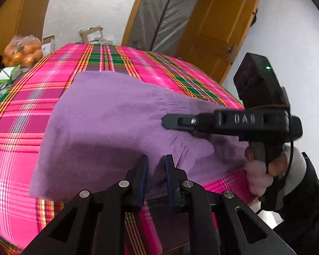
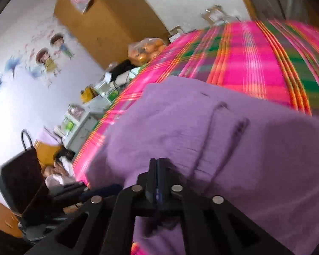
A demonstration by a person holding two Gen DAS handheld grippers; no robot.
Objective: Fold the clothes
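Garment [image 1: 108, 114] ahead of our fingers on plaid cloth [image 1: 21, 127] | left gripper [image 1: 156, 165] narrowly parted, fabric between | right gripper [image 2: 157, 170] closed at fabric edge, hold unclear | lift both evenly.

Evenly and softly lit in both views, with a pale sheen across the bright pink plaid tablecloth [image 1: 21, 131] and a soft grey shadow pooled on the fuzzy lilac fleece garment [image 1: 108, 127] ahead of the black left gripper [image 1: 156, 165]. Strongly bowed by fisheye curvature, with black vignette in the corners. Sharp in the left wrist view; smeared by motion blur in the right wrist view, worst along the plaid stripes [image 2: 255, 63] and the cartoon wall stickers [image 2: 51, 53], with glare whitening the white wall [image 2: 14, 110] at left.
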